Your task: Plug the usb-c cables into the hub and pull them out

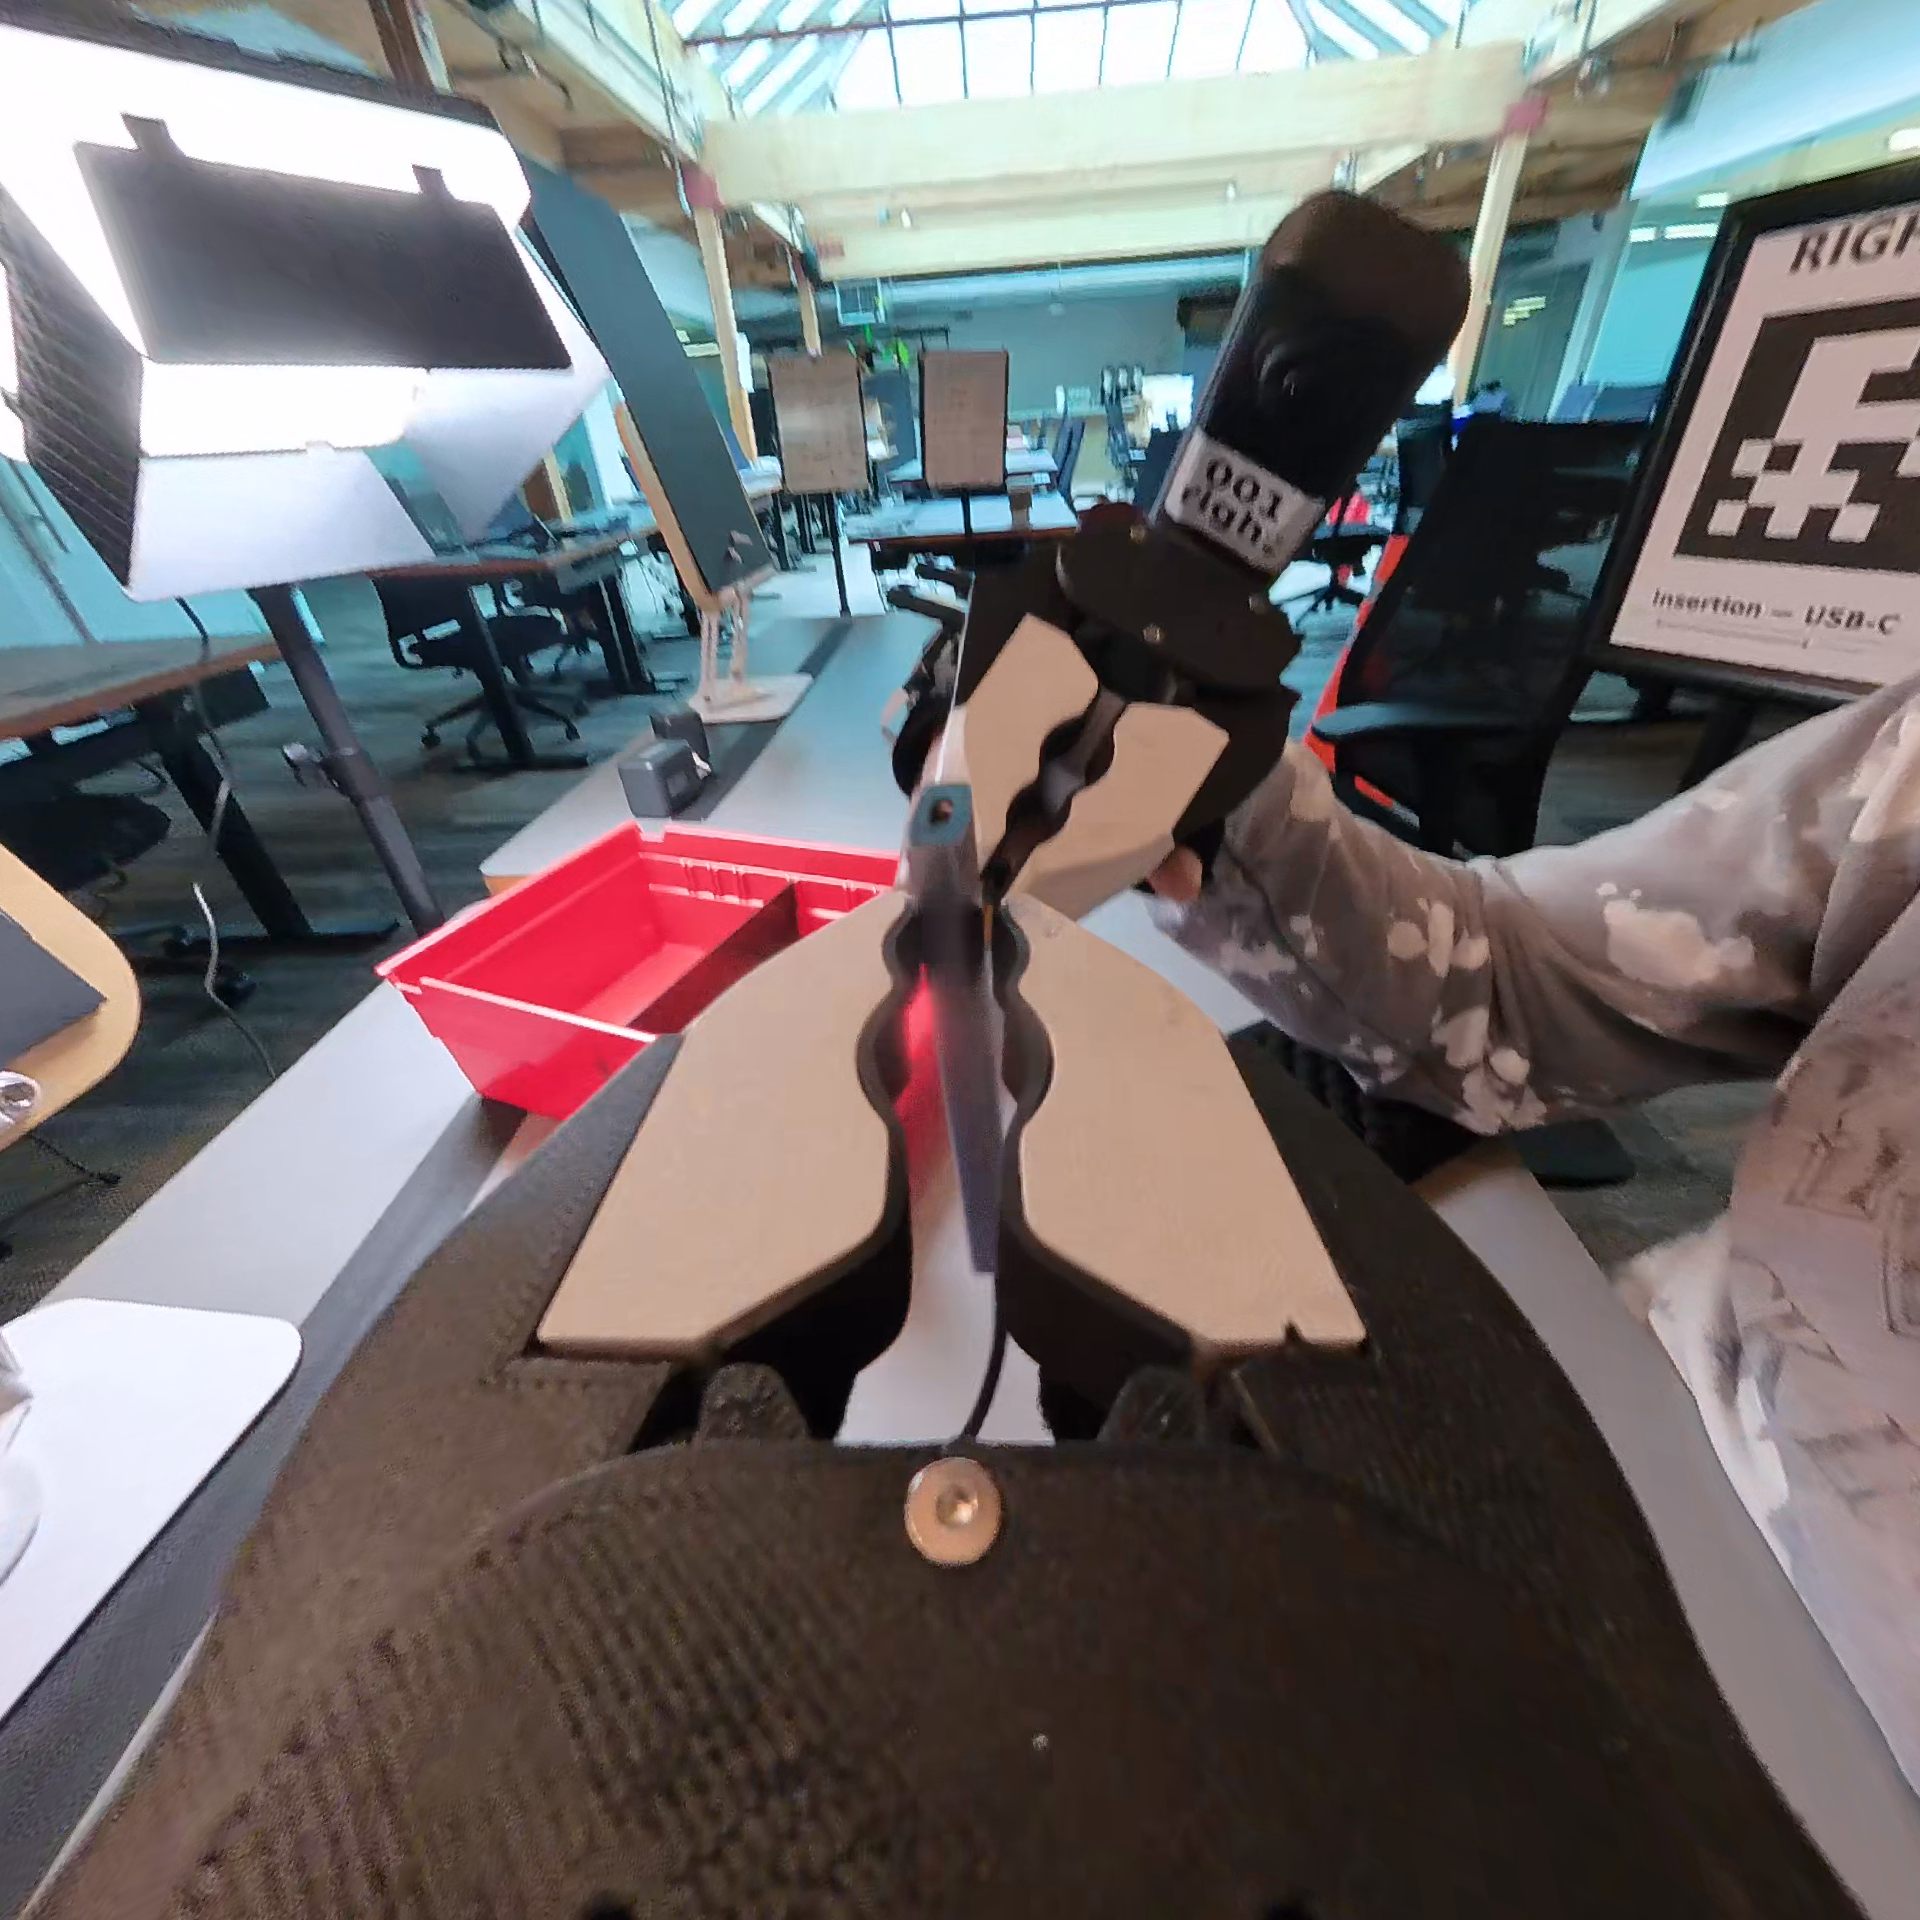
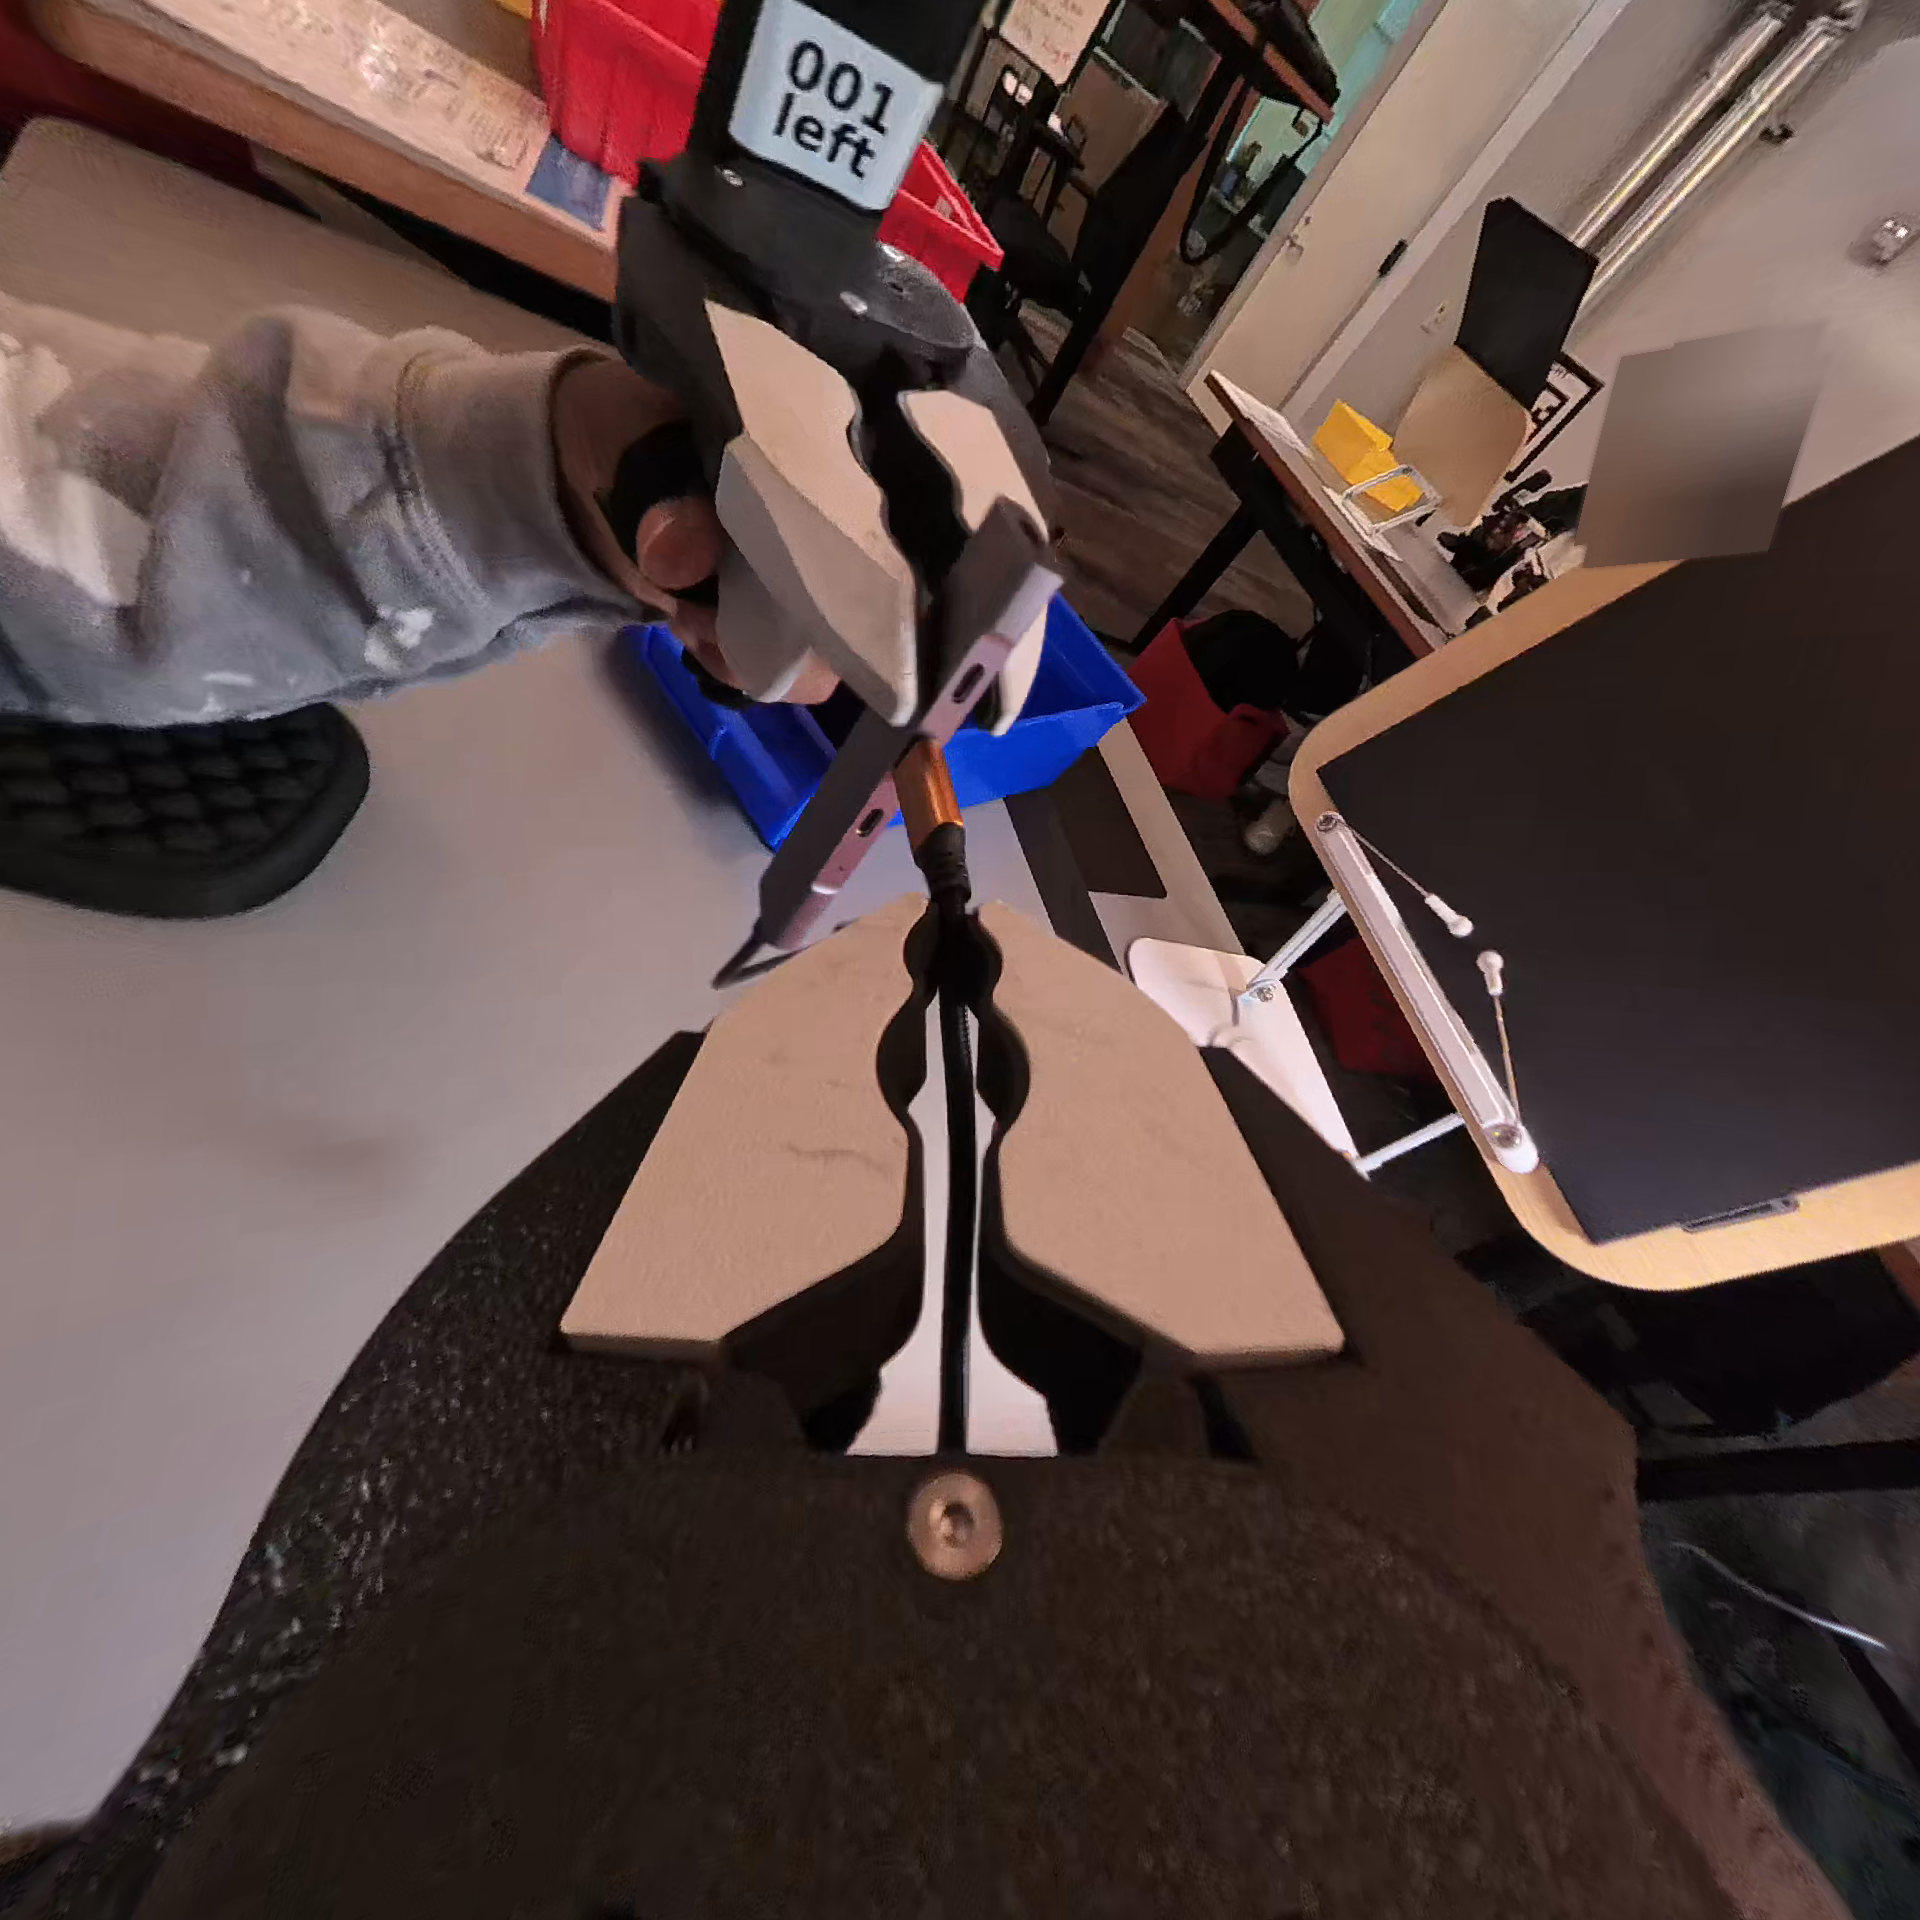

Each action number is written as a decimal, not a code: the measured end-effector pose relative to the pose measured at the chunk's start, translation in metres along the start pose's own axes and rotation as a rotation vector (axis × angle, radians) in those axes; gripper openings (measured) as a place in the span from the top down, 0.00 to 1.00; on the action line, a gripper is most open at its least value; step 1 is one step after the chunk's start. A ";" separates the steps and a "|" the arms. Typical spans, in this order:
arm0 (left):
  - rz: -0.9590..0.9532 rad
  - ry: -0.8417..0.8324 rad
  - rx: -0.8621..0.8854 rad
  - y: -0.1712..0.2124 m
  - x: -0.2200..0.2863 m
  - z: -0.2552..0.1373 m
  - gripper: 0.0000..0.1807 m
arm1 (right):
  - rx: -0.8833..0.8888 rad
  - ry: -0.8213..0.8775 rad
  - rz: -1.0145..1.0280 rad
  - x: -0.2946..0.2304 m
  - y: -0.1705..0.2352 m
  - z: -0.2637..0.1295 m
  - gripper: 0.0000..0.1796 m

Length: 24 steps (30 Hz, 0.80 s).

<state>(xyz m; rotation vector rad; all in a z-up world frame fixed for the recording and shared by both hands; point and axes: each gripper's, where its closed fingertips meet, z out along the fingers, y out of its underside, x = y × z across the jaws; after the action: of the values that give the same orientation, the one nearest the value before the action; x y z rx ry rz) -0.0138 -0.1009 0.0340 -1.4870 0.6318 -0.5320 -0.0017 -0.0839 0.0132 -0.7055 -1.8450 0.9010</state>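
1. The left gripper (image 1: 951,935) was clenched on the hub (image 1: 961,1039), a thin grey slab held edge-on between its fingers and lifted clear of the table (image 1: 312,1195).
2. The right gripper (image 2: 951,914) was clenched on the black cable (image 2: 956,1195), just behind the copper-coloured plug (image 2: 928,795).
3. In the right wrist view the hub's (image 2: 914,748) long axis ran slantwise, from near left to far right, with its port edge turned toward the plug.
4. The plug pointed straight ahead of the right gripper and met that edge between two open ports; whether it was fully seated I could not tell.
5. So the coming move would likely turn on the plug's axis staying square to the port edge, since any push or pull would run along the cable.
6. A red bin (image 1: 623,966) sat beyond on the far left, and a blue bin (image 2: 1018,727) lay behind the hub.
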 end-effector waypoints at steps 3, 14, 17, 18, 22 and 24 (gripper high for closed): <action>0.017 0.042 -0.068 0.013 0.007 0.005 0.90 | 0.023 -0.037 0.010 -0.002 -0.002 -0.011 0.98; 0.064 -0.141 0.048 -0.010 -0.017 -0.006 0.95 | 0.364 0.180 0.219 0.050 -0.044 -0.048 0.91; 0.009 -0.238 0.140 -0.024 -0.037 -0.026 0.95 | 0.531 0.162 0.369 0.060 -0.059 -0.069 0.92; -0.012 -0.271 0.166 -0.027 -0.043 -0.033 0.95 | 0.542 0.165 0.372 0.061 -0.060 -0.070 0.92; -0.068 -0.276 0.198 -0.030 -0.047 -0.038 0.95 | 0.491 0.020 0.419 0.040 -0.055 -0.040 0.92; -0.071 -0.233 0.192 -0.030 -0.039 -0.030 0.95 | 0.472 -0.022 0.448 0.033 -0.048 -0.019 0.92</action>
<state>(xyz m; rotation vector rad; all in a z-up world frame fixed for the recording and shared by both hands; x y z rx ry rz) -0.0612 -0.0976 0.0670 -1.3682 0.3364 -0.4521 -0.0017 -0.0803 0.0748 -0.8164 -1.4261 1.5733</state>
